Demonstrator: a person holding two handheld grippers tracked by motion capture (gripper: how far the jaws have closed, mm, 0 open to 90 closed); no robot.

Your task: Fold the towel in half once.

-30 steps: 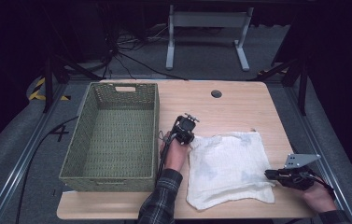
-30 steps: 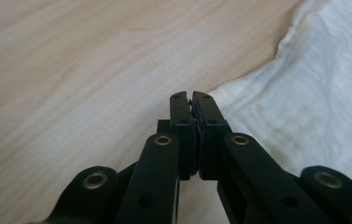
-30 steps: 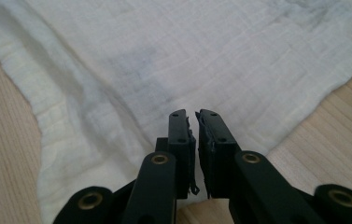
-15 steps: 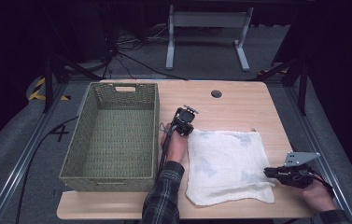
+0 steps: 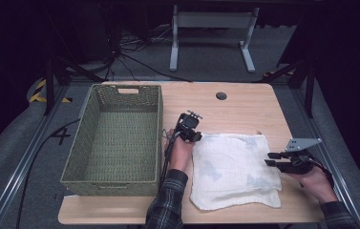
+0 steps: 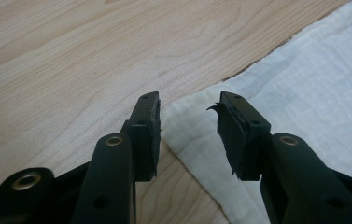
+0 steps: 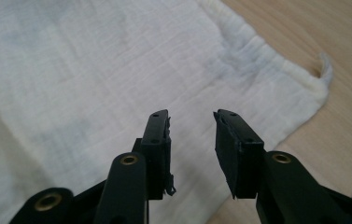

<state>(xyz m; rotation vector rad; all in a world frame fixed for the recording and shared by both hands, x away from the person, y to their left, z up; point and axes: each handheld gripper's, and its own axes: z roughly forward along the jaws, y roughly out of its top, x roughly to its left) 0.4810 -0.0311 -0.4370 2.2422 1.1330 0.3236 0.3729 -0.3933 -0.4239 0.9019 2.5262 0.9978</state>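
Note:
A white folded cloth (image 5: 235,169) lies flat on the wooden table (image 5: 244,114), right of centre. My left gripper (image 5: 195,137) stands at the cloth's far left corner. In the left gripper view its jaws (image 6: 190,130) have just been opening, and the cloth (image 6: 304,93) corner lies on the wood between them, untouched. My right gripper (image 5: 269,159) hovers at the cloth's right edge. Its jaws (image 7: 192,144) have also just been opening and stand apart above the cloth (image 7: 94,70) with nothing pinched.
A green woven basket (image 5: 115,138) fills the table's left half, close beside my left forearm. A round cable hole (image 5: 221,96) sits near the far edge. Bare wood (image 6: 71,70) stretches beyond the cloth, and a loose hem tail (image 7: 325,70) curls off one corner.
Both pairs of jaws have parted. The right gripper has shifted away from the person along the cloth's right edge. The left gripper has stayed at its corner.

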